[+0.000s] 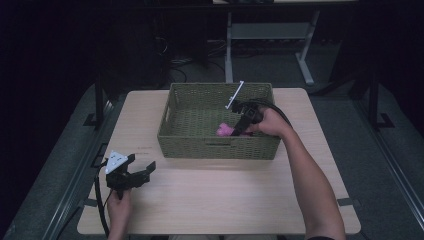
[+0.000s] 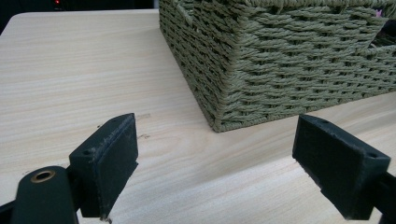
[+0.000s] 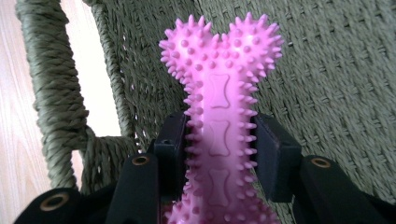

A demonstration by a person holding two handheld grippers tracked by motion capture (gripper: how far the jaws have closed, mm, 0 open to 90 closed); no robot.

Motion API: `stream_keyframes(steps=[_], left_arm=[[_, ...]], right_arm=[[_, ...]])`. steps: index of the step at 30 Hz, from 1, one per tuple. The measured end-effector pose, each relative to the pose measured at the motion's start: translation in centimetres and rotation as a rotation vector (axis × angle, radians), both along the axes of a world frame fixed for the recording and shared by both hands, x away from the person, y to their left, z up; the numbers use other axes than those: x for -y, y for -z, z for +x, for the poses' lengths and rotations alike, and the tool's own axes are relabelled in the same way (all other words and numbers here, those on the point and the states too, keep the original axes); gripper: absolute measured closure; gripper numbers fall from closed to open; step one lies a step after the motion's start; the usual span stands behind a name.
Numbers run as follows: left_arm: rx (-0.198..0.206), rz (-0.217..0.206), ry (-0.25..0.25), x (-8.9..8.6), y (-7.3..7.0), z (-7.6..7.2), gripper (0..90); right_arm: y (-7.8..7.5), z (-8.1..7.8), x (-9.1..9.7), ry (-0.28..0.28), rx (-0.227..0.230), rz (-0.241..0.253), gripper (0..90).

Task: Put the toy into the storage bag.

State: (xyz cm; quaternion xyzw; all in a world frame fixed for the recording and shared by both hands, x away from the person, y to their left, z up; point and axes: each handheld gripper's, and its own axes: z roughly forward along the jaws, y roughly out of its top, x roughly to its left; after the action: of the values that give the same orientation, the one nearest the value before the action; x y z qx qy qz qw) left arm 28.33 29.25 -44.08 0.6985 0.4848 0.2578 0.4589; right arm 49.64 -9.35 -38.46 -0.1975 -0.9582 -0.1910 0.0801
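Pink spiked bone toy (image 3: pixel 219 121) sits clamped mid-shaft in the right gripper (image 1: pixel 243 123), inside the woven basket (image 1: pixel 200 145) by its near wall (long axis running along the jaws). Near left, the left gripper (image 1: pixel 137 173) rests spread and empty.

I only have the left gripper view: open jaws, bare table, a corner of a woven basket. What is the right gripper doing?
Observer: The right gripper is down inside the basket, jaws shut on a pink spiky bone toy.
Operator: Where in the basket?
Observer: Toward its near right part, by the front wall, in the high view.
Operator: Is the toy gripped at an end?
Observer: No, around its shaft; one knobbed end sticks out past the jaws in the right gripper view.
Operator: And where is my left gripper relative to the basket?
Observer: The left gripper is at the table's near left, apart from the basket.
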Motion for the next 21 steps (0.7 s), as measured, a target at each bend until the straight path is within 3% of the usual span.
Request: stream_keyframes(steps=[21], left_arm=[[-0.006,0.005,0.003,0.1,0.1,0.1,13.7]], right_arm=[[-1.4,-0.4,0.4,0.028,0.02,0.03,47.2]])
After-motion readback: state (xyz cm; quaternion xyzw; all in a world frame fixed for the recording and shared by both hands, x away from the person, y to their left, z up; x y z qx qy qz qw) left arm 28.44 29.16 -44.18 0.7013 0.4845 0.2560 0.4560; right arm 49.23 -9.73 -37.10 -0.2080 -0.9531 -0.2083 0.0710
